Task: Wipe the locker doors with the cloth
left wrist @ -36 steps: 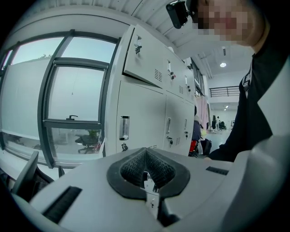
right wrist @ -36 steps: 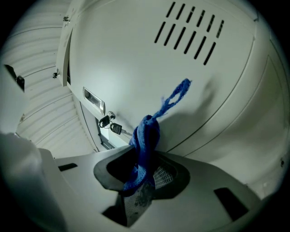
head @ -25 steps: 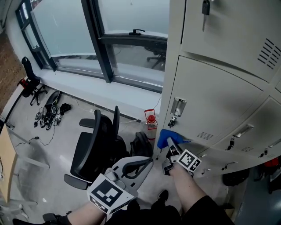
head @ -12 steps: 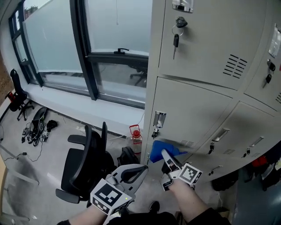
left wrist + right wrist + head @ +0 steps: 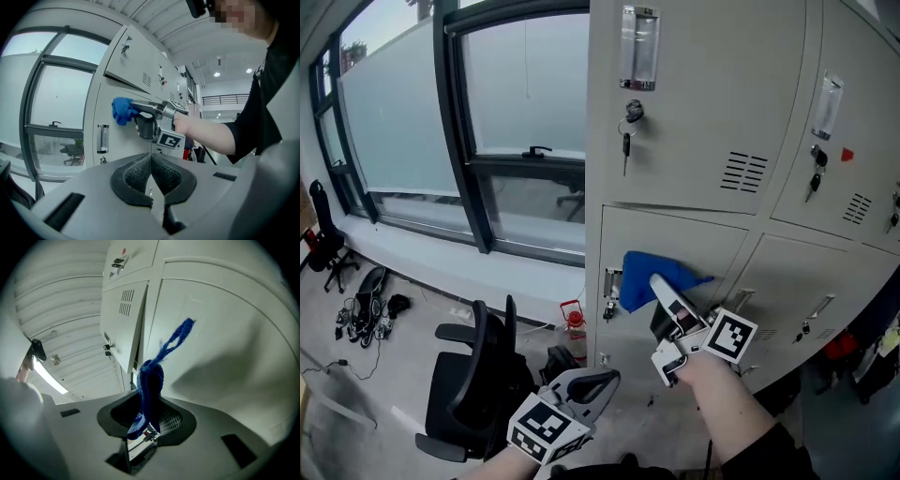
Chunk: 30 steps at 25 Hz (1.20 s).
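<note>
Two grippers are in view, but only one is working: the right gripper (image 5: 661, 289) is clenched on a bunch of the blue cloth (image 5: 645, 276), and the right gripper view shows the fabric (image 5: 150, 380) wedged between its jaws with a thin tail rising toward the pale metal. The cloth sits at the upper left corner of the lower locker door (image 5: 694, 246), just beside the recessed latch (image 5: 610, 281) on that door's left edge, and looks to be against the panel, though actual contact is hard to confirm. The left gripper (image 5: 586, 386) hangs low and well apart from the lockers, above an office chair (image 5: 473, 375); its own view shows the jaws (image 5: 151, 172) pressed together with nothing between them. Wiping seems to be under way on this door, with most of its surface to the right unswept. The main risk is the grip, since only a narrow wad is pinched, so friction on a firm stroke could drag the cloth out. A pass too far left could catch loose fabric on the latch, and a pass to the right could catch it on the vent slots (image 5: 744, 172) higher up. Pressing too hard could bring the hard jaw tips onto the paint. Moving up to the top door risks knocking the hanging key (image 5: 625, 141).
</note>
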Tool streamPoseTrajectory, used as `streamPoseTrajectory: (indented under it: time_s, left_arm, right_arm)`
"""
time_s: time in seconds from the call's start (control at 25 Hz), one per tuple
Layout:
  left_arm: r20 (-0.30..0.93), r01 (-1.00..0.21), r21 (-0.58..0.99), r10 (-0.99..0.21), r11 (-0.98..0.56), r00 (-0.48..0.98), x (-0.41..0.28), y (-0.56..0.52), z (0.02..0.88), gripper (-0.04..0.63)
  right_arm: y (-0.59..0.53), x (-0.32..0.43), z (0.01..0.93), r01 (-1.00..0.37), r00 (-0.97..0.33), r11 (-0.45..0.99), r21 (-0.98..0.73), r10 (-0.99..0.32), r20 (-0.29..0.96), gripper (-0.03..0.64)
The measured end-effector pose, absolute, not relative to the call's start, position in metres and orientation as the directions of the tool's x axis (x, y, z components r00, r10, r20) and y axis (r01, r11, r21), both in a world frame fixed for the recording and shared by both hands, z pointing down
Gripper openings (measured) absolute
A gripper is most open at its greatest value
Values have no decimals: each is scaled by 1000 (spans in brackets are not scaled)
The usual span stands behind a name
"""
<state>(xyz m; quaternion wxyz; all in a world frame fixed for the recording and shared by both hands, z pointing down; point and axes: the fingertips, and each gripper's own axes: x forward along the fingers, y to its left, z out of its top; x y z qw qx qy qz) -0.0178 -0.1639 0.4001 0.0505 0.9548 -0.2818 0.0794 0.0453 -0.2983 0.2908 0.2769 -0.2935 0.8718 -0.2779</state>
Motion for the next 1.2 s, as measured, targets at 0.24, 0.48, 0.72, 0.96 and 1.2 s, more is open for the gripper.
streamPoseTrajectory:
  time_s: [0.24, 0.48, 0.72, 0.96, 1.2]
  left_arm:
    - [177, -536, 29, -523, -844, 834, -8, -163, 392, 6]
    - [178, -538, 32, -524, -843, 833, -4, -165, 393, 6]
    - [185, -553, 39, -538, -832, 822, -8, -171, 397, 6]
    - [193, -563, 42, -546, -825, 815, -9, -177, 400, 6]
    - [206, -568, 45, -549, -822, 810, -7, -180, 403, 6]
  right_arm:
    - [-310, 41, 241, -304, -694, 717, -628, -618, -370, 101]
    - [-328, 45, 233, -281, -684, 694, -663, -629, -369, 101]
    - [-333, 44, 264, -255, -686, 668, -699, -635, -356, 101]
    - [-335, 44, 307, -243, -684, 626, -741, -652, -327, 101]
    - [-335, 50, 355, -246, -670, 562, -790, -688, -281, 101]
